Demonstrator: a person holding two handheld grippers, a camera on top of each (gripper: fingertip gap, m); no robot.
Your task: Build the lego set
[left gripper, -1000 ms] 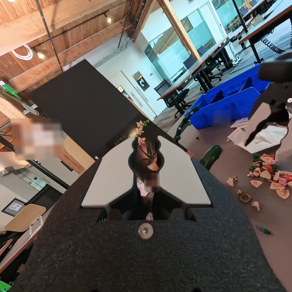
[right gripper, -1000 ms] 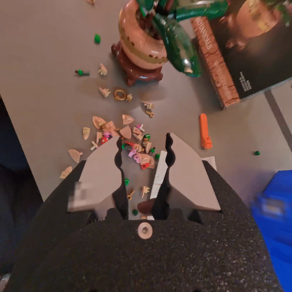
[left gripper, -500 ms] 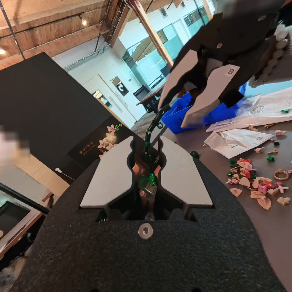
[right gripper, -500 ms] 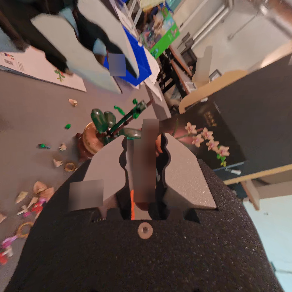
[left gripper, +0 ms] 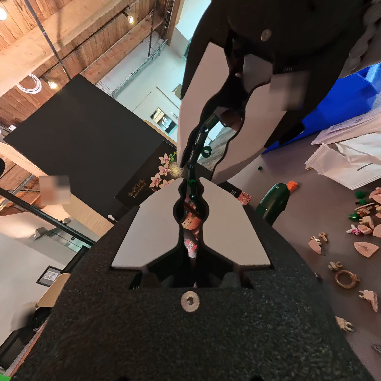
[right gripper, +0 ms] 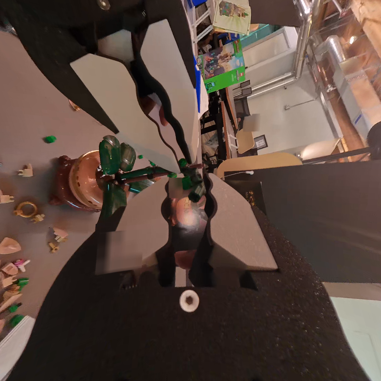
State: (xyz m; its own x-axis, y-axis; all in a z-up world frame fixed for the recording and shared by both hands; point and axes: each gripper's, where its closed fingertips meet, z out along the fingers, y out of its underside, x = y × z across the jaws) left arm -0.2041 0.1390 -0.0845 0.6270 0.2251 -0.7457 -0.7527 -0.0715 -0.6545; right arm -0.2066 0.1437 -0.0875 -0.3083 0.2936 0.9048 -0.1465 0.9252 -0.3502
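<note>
Tan and pink loose pieces lie scattered on the grey table at the left edge of the right wrist view, with a gold ring piece just above them. Right of the ring stands the brown-and-tan flower pot, on its base. Dark green leaves rise from it, and a green-and-brown orchid stem runs from the pot toward frame centre.

At centre, both tools meet on the far end of the stem.
- Left gripper: enters from the top of the frame, jaws narrow, tips pinched on a green stem segment.
- Right gripper: bottom centre, jaws partly closed round the green end pieces. Cannot tell whether the pads actually bear on them.

To the right, the black set box lies just behind the tips.

Judgement: the step in hand is joining or adjusting a link at the stem's tip, so the build is mid-way, with the flowers not yet on.

To do it well:
- Keep the left grip fixed as an anchor close to the joint.
- Push with the right along the stem axis, not across it.
- The stem is thin and jointed, so side load would likely bend a link or tip the pot.
</note>
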